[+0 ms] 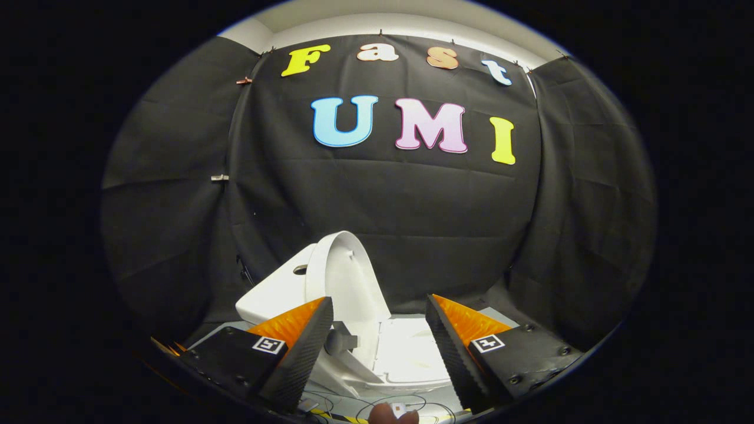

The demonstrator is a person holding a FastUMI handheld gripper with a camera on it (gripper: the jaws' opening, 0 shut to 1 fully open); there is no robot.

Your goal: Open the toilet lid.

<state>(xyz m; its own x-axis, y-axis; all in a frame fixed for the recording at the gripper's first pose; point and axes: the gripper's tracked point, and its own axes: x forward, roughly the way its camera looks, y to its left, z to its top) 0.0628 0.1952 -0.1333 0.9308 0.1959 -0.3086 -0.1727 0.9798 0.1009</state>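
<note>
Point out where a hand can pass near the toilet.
Free: the gap between the open gripper jaws, above the seat, beside the raised lid. Crowded: the floor below the bowl, strewn with cables; the tank sits close behind the lid.

toilet lid [346, 277]: white | tank [277, 291]: white | gripper [377, 341] fingers [303, 347]: orange sides, black ribbed pads, black-white square markers

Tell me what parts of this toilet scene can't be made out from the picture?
- Toilet bowl: the raised lid and the seat show in the gripper view, but the seat covers the bowl.
- Toilet base: the open gripper, its jaws wide apart, hides both sides.
- Tank: the lid hides much of it.
- Small reddish thing below the jaws: cut off by the edge, cannot tell what it is.
- Thin cables: too small to trace.
</note>
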